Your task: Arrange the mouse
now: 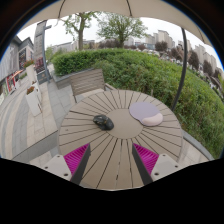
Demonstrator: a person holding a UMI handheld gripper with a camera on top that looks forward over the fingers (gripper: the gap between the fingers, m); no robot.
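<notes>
- Gripper view looks down and forward over a round slatted wooden tabletop [90, 140] standing outdoors on a paved terrace.
- The gripper [111, 157] hangs above the near part of the tabletop, its two fingers spread wide apart with nothing between them but bare slats.
- The left finger's magenta pad [76, 156] and the right finger's pad [146, 156] both face inward, and neither touches any object.
- The mouse [103, 122], dark and rounded, lies on the tabletop beyond the fingers, a little left of the table's middle and well apart from both fingertips.
- A pale, rounded mouse pad [146, 115] lies flat on the tabletop to the right of the mouse, near it but with a gap of slats between the two.
- A slatted wooden chair [87, 81] stands at the far side of the table, its back towards the hedge.
- A thick green hedge [150, 70] runs behind the table and curves round to the right.
- A thin dark pole [182, 68] rises in front of the hedge at the right.
- Trees and buildings show in the distance beyond the hedge, under a pale sky.
</notes>
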